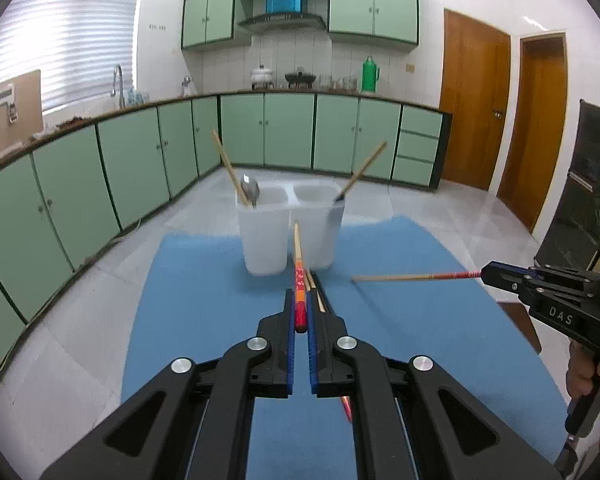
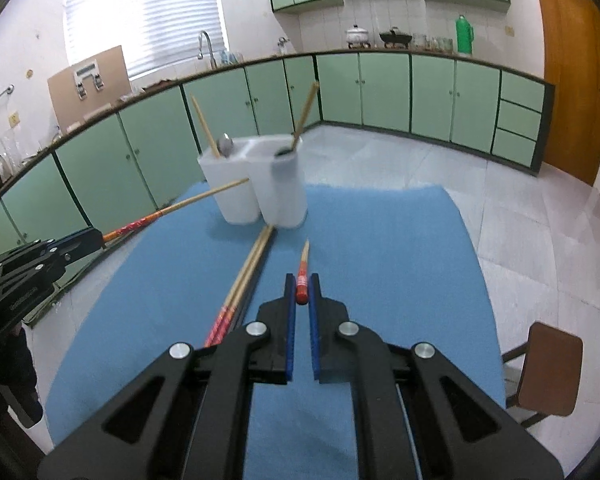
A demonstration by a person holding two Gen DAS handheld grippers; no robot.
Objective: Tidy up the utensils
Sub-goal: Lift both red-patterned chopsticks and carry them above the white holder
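A white two-compartment utensil holder (image 1: 288, 232) stands on the blue mat (image 1: 204, 312); it also shows in the right wrist view (image 2: 256, 184). It holds a wooden stick and a metal spoon (image 1: 250, 190) on the left and a wooden-handled utensil (image 1: 362, 172) on the right. My left gripper (image 1: 300, 300) is shut on a red-ended chopstick (image 1: 298, 264), pointing at the holder. My right gripper (image 2: 302, 284) is shut on another red-ended chopstick (image 2: 303, 268), also seen in the left wrist view (image 1: 412, 277). Two more chopsticks (image 2: 244, 276) lie on the mat.
The mat covers a table in a kitchen with green cabinets (image 1: 140, 160). A brown chair (image 2: 548, 368) stands at the table's right side. Wooden doors (image 1: 472, 100) are at the far right.
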